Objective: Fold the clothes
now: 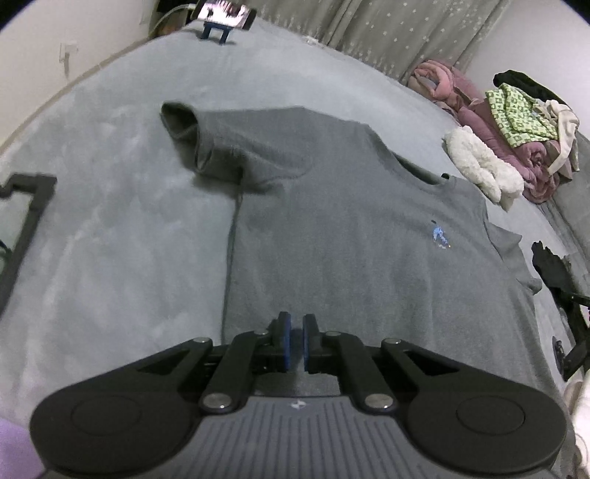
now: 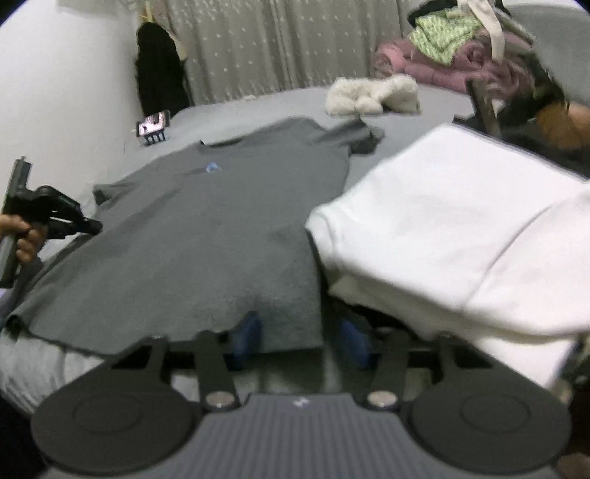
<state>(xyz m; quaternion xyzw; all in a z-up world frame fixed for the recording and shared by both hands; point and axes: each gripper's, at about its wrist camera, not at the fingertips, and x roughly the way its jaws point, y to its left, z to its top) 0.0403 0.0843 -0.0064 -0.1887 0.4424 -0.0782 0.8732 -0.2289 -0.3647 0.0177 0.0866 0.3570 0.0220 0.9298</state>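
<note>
A grey t-shirt [image 1: 350, 239] with a small blue chest logo [image 1: 439, 237] lies spread face up on the bed. Its collar points away from me and one sleeve [image 1: 184, 132] is bunched at the far left. My left gripper [image 1: 295, 342] is over the shirt's lower left part, its blue pads drawn to a narrow slit with no cloth seen in it. The right wrist view shows the left gripper [image 2: 92, 226] in a hand at the shirt's left edge. My right gripper [image 2: 300, 341] is open at the shirt [image 2: 206, 235] hem, with the hem's right corner lying between its fingers.
A folded white garment [image 2: 442, 239] lies right beside the shirt's right side. At the far right are a fluffy white item [image 1: 479, 165] and a heap of pink and green clothes [image 1: 516, 121]. A phone on a stand [image 1: 225, 14] sits at the far bed edge. A black frame [image 1: 22, 221] is at the left.
</note>
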